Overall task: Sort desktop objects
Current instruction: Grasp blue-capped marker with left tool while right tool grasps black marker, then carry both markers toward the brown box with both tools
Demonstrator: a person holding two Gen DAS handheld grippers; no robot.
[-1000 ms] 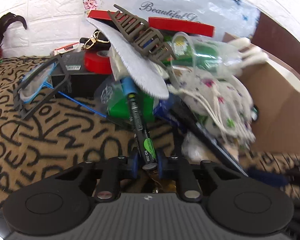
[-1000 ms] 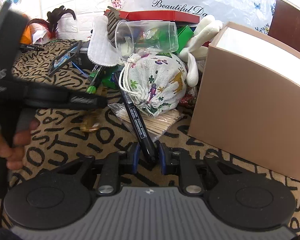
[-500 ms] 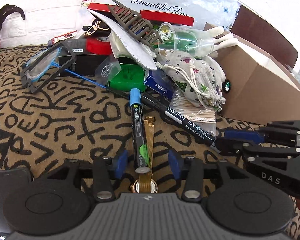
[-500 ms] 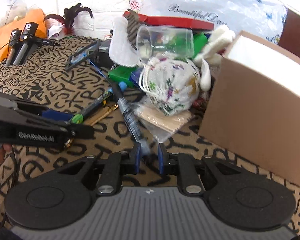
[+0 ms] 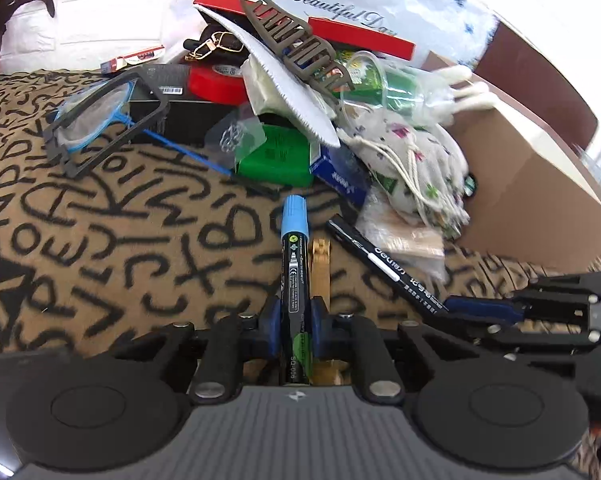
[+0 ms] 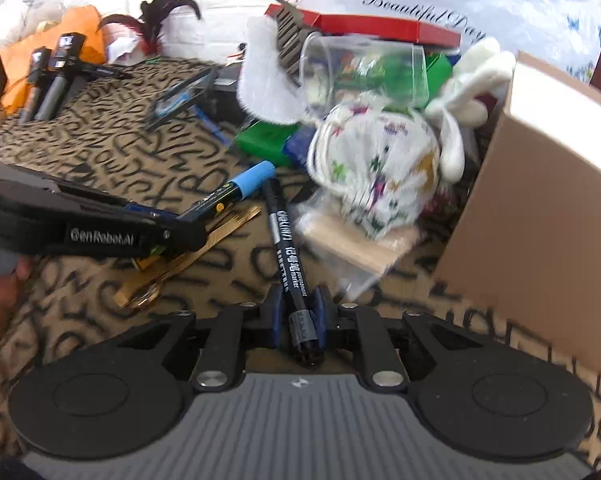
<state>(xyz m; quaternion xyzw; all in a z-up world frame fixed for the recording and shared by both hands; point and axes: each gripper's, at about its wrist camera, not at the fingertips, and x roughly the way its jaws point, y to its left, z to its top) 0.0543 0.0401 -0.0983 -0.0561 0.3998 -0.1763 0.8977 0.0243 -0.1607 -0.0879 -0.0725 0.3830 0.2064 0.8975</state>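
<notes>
A black marker with a blue cap (image 5: 294,232) points away from me toward the pile, and my left gripper (image 5: 296,320) is closing its jaws on its green-labelled rear, pads pressing on both sides. A gold watch band (image 5: 320,264) lies on the cloth just under it. To its right, a black permanent marker (image 6: 284,236) slants up to the left. My right gripper (image 6: 296,312) is closing its jaws on that marker's tail. The left gripper (image 6: 168,220) also shows in the right wrist view, a hand behind it.
A cardboard box (image 6: 540,184) stands close on the right. Behind the markers is a pile: floral drawstring bag (image 6: 380,168), tipped clear cup (image 6: 360,68), green box (image 5: 276,156), brown hair claw (image 5: 296,52), red tape (image 5: 216,80). Two grey markers (image 6: 48,80) lie far left.
The left gripper drew back from the pile, stood open around the blue-capped marker half a second ago, and has shut on it again. The right gripper kept hold of the black marker.
</notes>
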